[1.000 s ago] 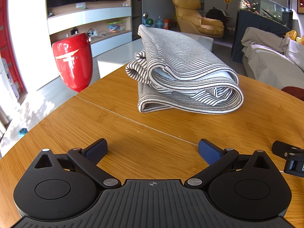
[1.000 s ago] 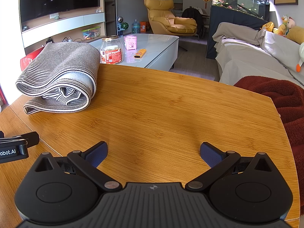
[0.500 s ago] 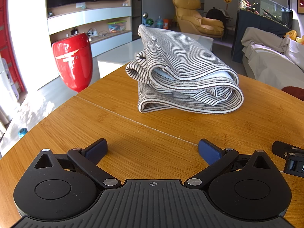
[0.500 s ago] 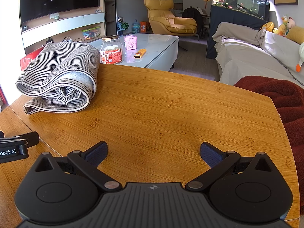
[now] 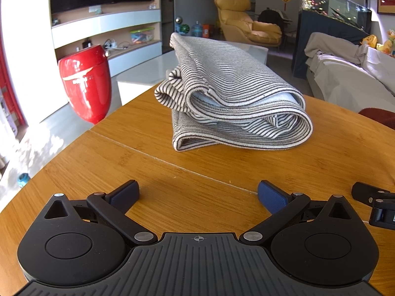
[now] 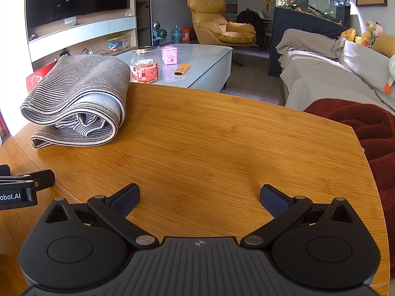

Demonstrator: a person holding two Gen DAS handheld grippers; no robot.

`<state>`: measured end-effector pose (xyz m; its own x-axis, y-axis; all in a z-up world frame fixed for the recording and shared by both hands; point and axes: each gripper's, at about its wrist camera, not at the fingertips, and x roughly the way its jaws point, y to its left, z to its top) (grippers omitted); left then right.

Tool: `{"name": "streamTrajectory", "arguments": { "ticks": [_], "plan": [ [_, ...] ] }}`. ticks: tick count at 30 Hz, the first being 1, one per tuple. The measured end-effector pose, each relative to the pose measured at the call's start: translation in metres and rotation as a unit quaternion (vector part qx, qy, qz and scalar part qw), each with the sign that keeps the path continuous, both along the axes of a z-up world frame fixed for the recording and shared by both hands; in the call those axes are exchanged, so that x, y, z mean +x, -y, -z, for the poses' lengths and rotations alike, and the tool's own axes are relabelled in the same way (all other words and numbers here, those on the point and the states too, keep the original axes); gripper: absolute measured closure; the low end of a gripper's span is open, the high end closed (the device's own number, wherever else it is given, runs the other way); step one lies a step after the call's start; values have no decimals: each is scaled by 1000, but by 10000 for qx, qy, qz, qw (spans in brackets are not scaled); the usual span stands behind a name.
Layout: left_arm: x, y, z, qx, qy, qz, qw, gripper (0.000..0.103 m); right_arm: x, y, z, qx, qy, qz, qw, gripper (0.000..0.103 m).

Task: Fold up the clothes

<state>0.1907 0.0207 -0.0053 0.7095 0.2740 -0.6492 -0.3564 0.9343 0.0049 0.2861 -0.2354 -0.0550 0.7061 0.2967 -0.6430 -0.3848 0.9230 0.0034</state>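
Both grippers sitting wide apart, gripping nothing: left gripper point(image 5: 197, 194) and right gripper point(image 6: 199, 196) resting low over the table point(image 6: 222, 148) | striped garment point(image 5: 229, 98) lying folded, well ahead, suggesting folding is finishing | jar point(image 6: 144, 65) on the coffee table point(image 6: 205, 56) holding snacks

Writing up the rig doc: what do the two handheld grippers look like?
Both match: the left gripper and right gripper have matte black plastic bodies with ribbed centres, a crosshair mark, round side discs, silver pivot screws and dark blue finger pads. White "obot.AI" lettering shows on the left one's side. No cables or sleeves visible.
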Motion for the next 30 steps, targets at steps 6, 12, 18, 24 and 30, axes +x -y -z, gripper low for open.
{"name": "streamTrajectory", "arguments": {
  "ticks": [6, 12, 18, 24, 30],
  "plan": [
    [-8, 1, -2, -64, -148, -225, 9996, 0, 0, 0, 0, 1, -1, 2, 10000, 0],
    [-12, 3, -2, -66, -87, -220, 9997, 0, 0, 0, 0, 0, 0, 0, 10000, 0],
    [-12, 2, -1, -58, -62, -218, 9997, 0, 0, 0, 0, 0, 1, 1, 10000, 0],
    [-11, 2, -1, -59, -61, -221, 9997, 0, 0, 0, 0, 0, 1, 1, 10000, 0],
    [-11, 2, -1, -61, -59, -223, 9997, 0, 0, 0, 0, 0, 2, 2, 10000, 0]
  ]
}}
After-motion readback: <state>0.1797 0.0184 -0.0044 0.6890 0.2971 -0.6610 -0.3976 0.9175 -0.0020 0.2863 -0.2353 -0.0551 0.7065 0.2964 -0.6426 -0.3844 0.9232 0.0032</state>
